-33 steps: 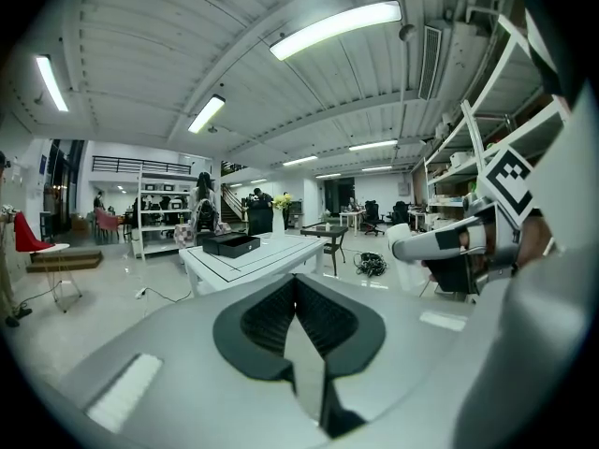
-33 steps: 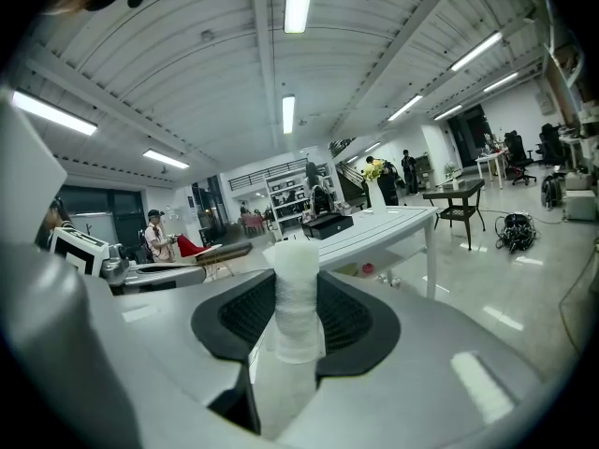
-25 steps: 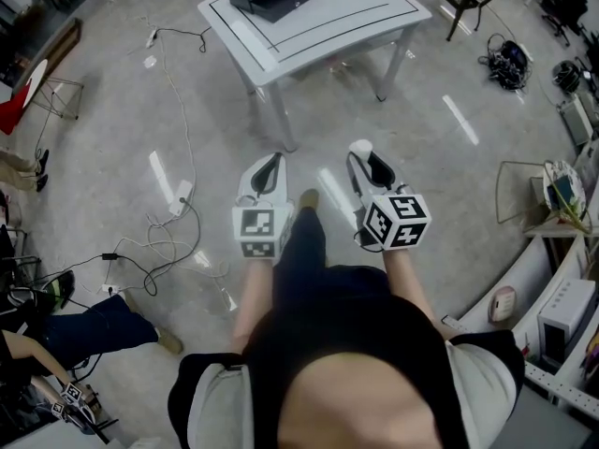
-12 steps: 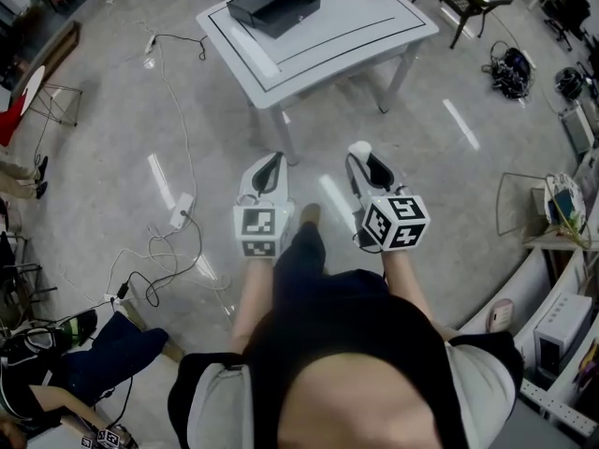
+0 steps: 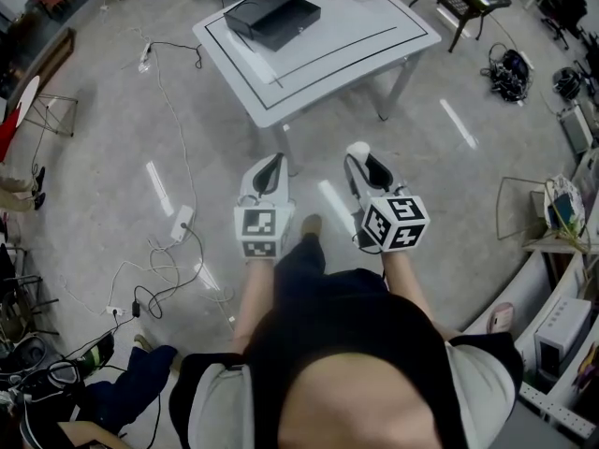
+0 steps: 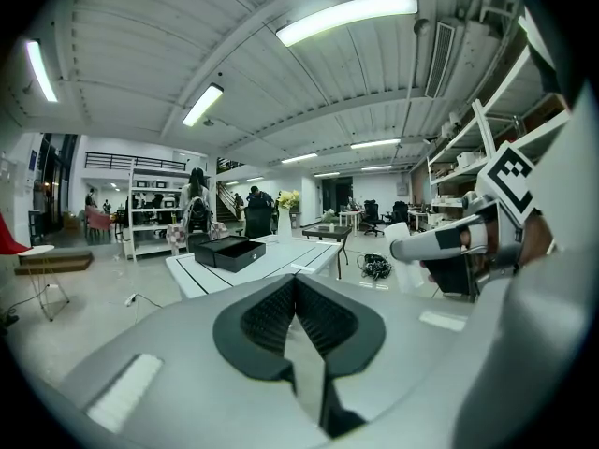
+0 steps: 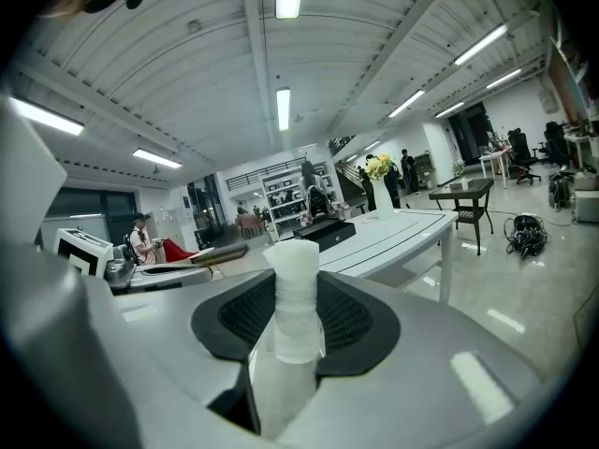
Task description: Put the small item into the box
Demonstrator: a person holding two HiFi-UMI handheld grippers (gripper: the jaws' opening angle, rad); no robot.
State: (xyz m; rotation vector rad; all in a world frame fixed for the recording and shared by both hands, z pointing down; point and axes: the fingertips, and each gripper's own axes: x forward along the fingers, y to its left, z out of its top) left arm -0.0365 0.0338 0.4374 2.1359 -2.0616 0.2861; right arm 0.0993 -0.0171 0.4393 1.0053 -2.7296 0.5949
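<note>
we note that the surface [image 5: 360, 37] now sits lower and nearer in the head view than a second ago, while both tongs keep their place in front of the body. we judge this as a carry toward the box, with the drop not yet begun.

the right tongs [image 5: 367, 162] are clamped on the small item [image 7: 296, 288], which stands upright between the ribbed black pads. the left tongs [image 5: 272, 160] are closed with nothing between them.

the small item is a white cylinder with a crinkled, fibrous skin, possibly wrapped paper; the view does not settle this. the box [image 5: 272, 13] is black, shallow and rectangular, and rests near the far left corner of the smooth white surface with black lines. the floor [image 5: 112, 157] is glossy grey.
</note>
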